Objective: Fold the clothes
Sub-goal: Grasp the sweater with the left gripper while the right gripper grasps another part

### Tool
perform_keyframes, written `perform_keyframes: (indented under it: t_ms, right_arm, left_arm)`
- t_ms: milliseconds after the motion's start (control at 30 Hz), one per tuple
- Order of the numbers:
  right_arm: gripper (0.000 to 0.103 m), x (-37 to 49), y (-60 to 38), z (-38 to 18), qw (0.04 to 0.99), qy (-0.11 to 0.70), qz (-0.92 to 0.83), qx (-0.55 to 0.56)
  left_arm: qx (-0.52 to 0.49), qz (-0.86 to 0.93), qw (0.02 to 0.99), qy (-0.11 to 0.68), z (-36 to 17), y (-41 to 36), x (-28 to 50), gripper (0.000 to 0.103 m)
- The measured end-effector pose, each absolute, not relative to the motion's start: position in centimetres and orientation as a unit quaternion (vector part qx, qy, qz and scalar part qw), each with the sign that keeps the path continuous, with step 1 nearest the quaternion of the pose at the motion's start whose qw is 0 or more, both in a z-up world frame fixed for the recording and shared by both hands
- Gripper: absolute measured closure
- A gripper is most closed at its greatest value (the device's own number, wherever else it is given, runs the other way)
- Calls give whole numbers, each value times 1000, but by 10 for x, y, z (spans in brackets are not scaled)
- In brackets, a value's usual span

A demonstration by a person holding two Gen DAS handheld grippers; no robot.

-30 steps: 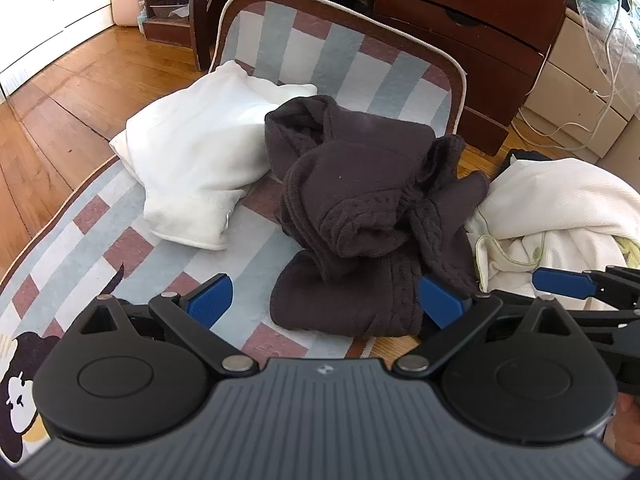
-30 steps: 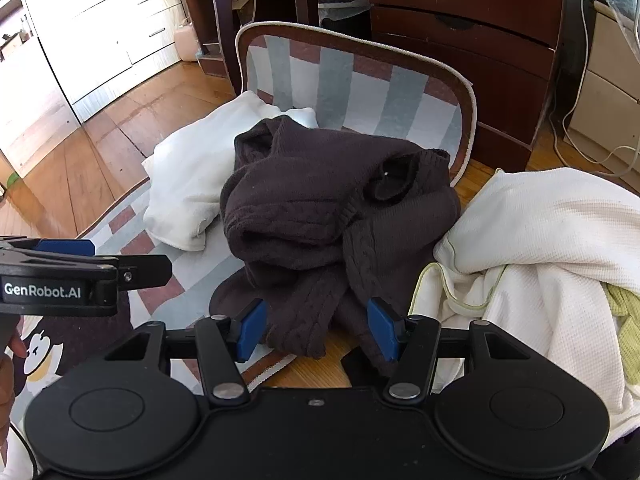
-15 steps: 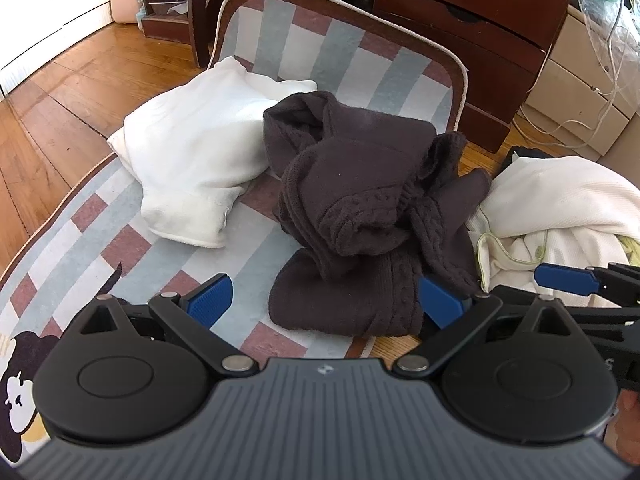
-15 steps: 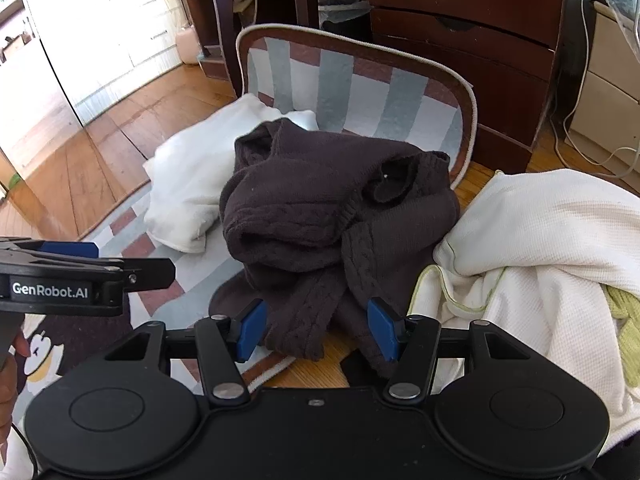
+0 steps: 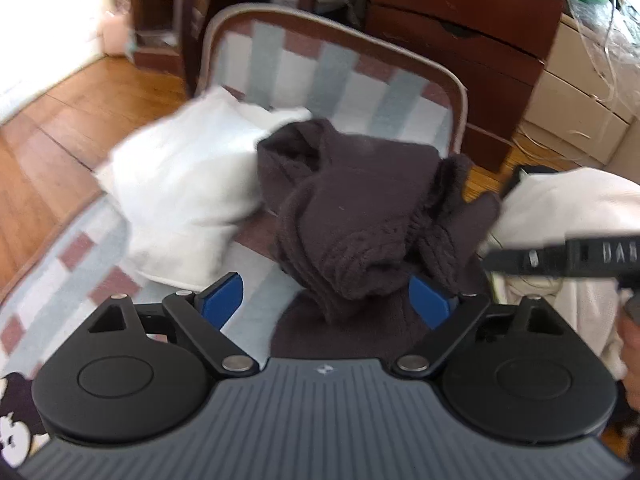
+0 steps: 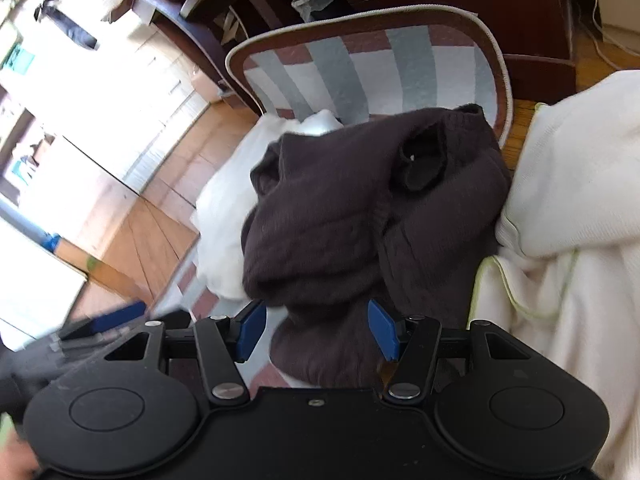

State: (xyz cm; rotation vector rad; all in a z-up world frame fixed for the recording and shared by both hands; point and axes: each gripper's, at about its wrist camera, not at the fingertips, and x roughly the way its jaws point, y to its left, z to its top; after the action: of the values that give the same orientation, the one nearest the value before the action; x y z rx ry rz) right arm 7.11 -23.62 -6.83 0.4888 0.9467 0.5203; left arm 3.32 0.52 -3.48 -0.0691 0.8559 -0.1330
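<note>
While left tool (image 5: pixel 326 300) closing around dark knit sweater (image 5: pixel 360 216) hem, right tool (image 6: pixel 316 330) gaping, unclamped; catching single layer, avoiding cream garment (image 6: pixel 568 208) beside.

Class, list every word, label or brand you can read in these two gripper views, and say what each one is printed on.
"DAB": pale letters, motion-blurred and cut off by the frame edge, on the side of the right hand-held gripper in the left wrist view; the reading is uncertain.
Small logo mark on the left hand-held gripper body: too small to read.
Right wrist view: no legible text.
</note>
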Motion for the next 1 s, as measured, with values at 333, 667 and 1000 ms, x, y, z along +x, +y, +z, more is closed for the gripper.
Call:
perform_keyframes:
  t_ms: [333, 667, 1000]
  right_arm:
    - [41, 141, -242, -96, 889, 398, 138, 179]
    - [93, 171, -230, -191, 839, 466, 116, 258]
    - [94, 81, -216, -154, 835, 400, 204, 318]
  left_arm:
    - [-39, -133, 889, 435, -87, 1, 74, 38]
    - [-13, -135, 901, 412, -145, -7, 113, 15]
    - [-12, 13, 926, 378, -97, 13, 90, 89]
